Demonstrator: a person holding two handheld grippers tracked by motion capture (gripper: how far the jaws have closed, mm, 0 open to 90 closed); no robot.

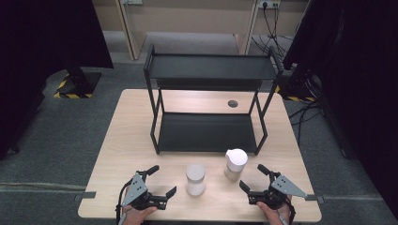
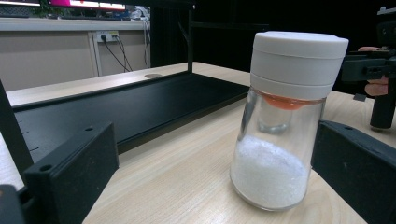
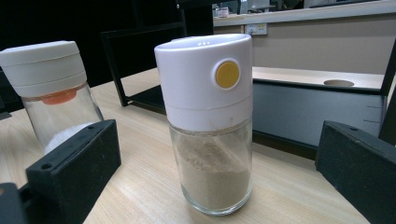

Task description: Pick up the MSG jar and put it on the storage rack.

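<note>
Two glass shaker jars stand upright on the wooden table in front of a black two-level rack. The jar of white grains has a grey-white cap and stands just ahead of my left gripper, to its right. The jar of tan powder has a white cap with a yellow button and stands ahead of my right gripper. Both grippers rest near the table's front edge, jaws wide open, nothing between the pads. The right gripper also appears beyond the white-grain jar.
The rack's lower shelf lies flat on the table just behind the jars; its upper shelf sits higher. A round cable hole is in the tabletop behind the rack. Dark curtains and stands flank the table.
</note>
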